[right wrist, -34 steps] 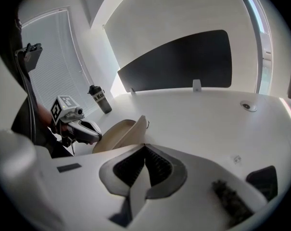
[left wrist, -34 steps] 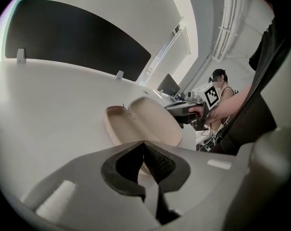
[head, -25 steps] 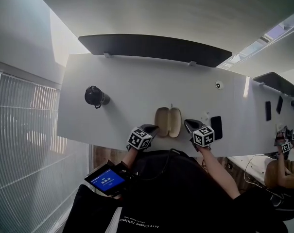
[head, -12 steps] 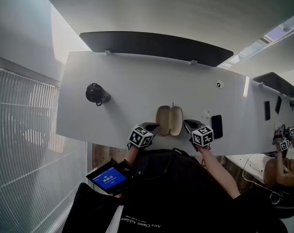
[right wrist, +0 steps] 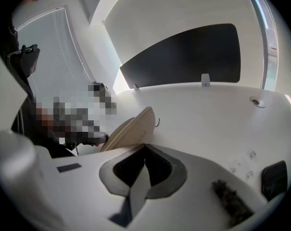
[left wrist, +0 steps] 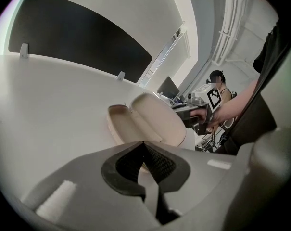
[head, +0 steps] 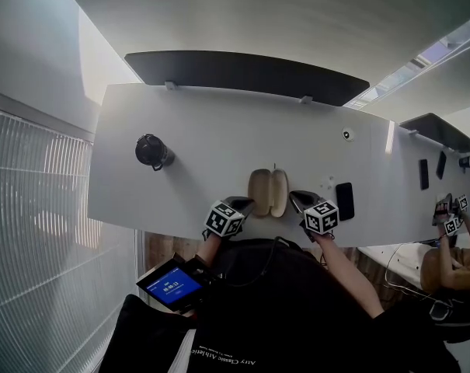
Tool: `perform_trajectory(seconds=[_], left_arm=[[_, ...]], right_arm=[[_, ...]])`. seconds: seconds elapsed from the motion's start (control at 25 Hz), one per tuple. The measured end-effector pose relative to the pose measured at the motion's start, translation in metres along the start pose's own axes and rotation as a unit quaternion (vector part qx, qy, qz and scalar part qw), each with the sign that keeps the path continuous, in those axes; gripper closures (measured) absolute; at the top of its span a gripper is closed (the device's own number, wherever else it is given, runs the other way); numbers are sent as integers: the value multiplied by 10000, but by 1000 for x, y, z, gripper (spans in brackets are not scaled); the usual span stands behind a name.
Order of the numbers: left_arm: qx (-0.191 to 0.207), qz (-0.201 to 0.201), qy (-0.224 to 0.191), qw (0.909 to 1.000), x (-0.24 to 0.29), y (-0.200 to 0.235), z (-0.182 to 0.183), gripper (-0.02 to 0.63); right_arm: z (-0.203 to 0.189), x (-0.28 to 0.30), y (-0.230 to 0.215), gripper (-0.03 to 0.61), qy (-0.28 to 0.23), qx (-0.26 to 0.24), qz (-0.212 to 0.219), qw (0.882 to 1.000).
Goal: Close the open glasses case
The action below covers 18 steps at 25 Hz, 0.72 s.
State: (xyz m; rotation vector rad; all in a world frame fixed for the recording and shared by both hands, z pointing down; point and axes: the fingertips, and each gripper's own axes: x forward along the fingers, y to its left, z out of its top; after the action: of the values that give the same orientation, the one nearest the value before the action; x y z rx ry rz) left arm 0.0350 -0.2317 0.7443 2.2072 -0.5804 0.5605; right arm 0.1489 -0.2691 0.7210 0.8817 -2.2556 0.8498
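Bracketing the open glasses case [head: 268, 193] for the fold.

Lying splayed, both shells up, on the white table [head: 203, 130]. Just left of the case, left gripper [head: 246, 203] pinched fully together, gripping nothing; just right of the case, right gripper [head: 294, 197] likewise pressed together and empty. Parked one per shell, probably to brace one half and tip the other over the hinge with blunt, joined tips.
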Motion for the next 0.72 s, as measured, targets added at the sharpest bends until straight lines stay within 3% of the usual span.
perform_trajectory(seconds=[0.72], left_arm=[[45, -116, 26, 9999, 2, 1, -4, 604]], right_arm=[[31, 7, 30, 572, -297, -343, 212, 9987]])
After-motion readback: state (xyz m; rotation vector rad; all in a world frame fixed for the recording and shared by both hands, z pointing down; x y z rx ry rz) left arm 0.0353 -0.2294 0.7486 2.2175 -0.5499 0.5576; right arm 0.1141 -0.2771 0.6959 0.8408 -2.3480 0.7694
